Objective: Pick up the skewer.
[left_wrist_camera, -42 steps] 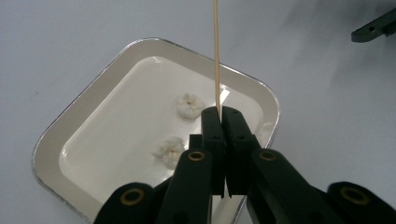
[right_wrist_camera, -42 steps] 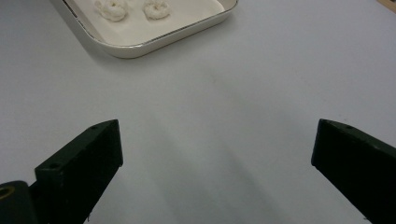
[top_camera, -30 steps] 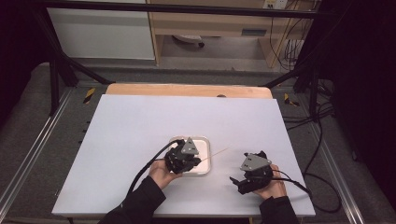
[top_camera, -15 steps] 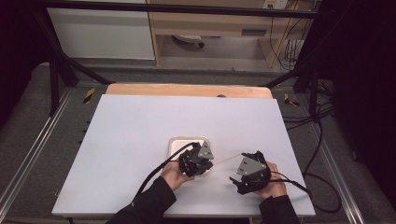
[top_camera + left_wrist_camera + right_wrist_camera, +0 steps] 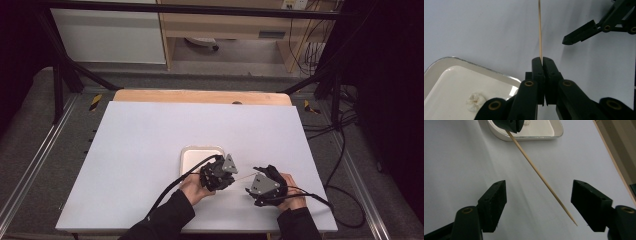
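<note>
A thin wooden skewer (image 5: pixel 540 30) sticks out from my left gripper (image 5: pixel 542 60), whose jaws are shut on its end. In the right gripper view the skewer (image 5: pixel 541 178) slants down from the left gripper's jaws to a sharp tip that hangs between the wide-open jaws of my right gripper (image 5: pixel 539 200), touching neither. From above, the left gripper (image 5: pixel 218 175) sits over the near right corner of a white tray (image 5: pixel 192 155), and the right gripper (image 5: pixel 262 186) lies just to its right. A small white lump (image 5: pixel 475 101) rests in the tray (image 5: pixel 439 75).
The white table top (image 5: pixel 150 130) spreads wide to the left and far side. A wooden strip (image 5: pixel 200 96) runs along its far edge. Black cables (image 5: pixel 165 190) trail from both grippers toward the near edge.
The left gripper has moved right, off the tray's middle to its near right corner, carrying the skewer toward the right gripper. The right gripper has barely shifted.
</note>
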{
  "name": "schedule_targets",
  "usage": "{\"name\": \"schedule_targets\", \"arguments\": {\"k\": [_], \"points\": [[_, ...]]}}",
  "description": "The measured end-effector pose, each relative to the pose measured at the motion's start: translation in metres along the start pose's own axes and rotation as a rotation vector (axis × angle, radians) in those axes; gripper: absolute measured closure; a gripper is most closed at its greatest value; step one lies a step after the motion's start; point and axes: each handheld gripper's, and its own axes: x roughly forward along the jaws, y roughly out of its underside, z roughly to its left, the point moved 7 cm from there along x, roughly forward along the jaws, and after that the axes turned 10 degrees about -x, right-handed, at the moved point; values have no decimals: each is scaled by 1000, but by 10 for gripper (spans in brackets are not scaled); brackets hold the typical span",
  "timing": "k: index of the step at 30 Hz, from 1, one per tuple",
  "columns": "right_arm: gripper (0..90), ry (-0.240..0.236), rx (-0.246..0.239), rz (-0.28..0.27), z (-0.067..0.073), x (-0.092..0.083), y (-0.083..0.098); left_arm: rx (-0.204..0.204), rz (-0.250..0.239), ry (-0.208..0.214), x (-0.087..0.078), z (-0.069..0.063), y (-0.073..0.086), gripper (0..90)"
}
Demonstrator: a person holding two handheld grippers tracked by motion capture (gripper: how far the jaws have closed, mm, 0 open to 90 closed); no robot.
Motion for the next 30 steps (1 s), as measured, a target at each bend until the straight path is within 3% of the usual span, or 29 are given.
{"name": "schedule_targets", "arguments": {"k": [30], "points": [[713,-27,-289,22,6,4,5,43,58,24,6,-10,-1,887]]}}
